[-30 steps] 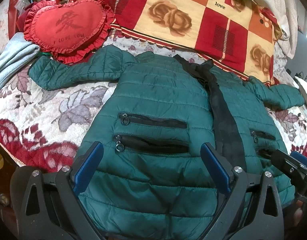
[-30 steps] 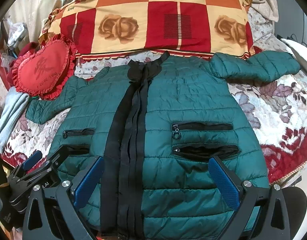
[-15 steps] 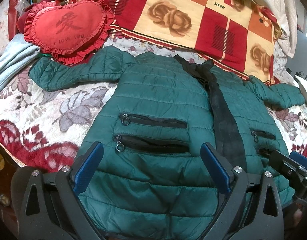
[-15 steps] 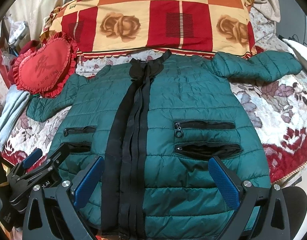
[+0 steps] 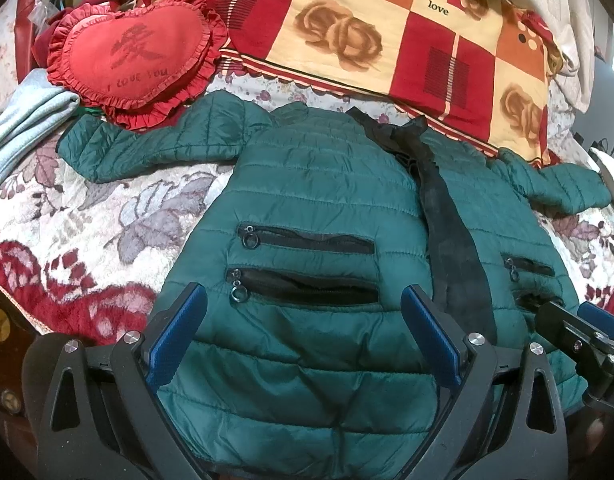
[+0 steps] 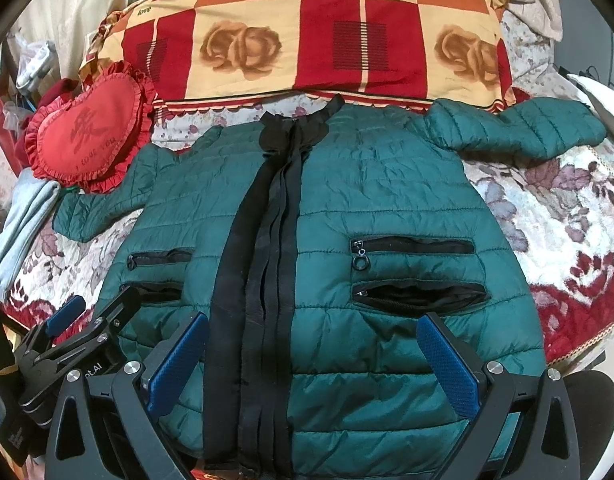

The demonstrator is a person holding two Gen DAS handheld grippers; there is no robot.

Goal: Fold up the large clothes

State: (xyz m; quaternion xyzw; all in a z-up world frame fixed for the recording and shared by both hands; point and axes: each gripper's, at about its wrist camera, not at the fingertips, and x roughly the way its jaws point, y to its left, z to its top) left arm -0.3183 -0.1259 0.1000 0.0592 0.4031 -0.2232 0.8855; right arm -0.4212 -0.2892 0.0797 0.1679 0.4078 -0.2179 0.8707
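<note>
Left gripper [image 5: 303,336]: blue pads spread wide, nothing between them, poised over the lower hem. Right gripper [image 6: 313,360]: likewise spread, empty, beside the left. Green quilted jacket [image 6: 387,184]: flat, front up on floral bedspread [image 5: 87,232], both sleeves out sideways, black zip band [image 6: 267,260] down the centre, pockets unzipped. Beyond the collar: checked rose quilt [image 6: 307,40]; red heart cushion [image 5: 135,52] touching one sleeve

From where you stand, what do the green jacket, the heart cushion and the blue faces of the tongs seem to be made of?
Green jacket: thin, slightly shiny synthetic shell, probably nylon or polyester, quilted in padded rows.
Heart cushion: matte red woven fabric with a gathered frill and printed lettering.
Blue faces of the tongs: dotted texture, likely rubber or soft plastic, on black frames that look like hard plastic.
</note>
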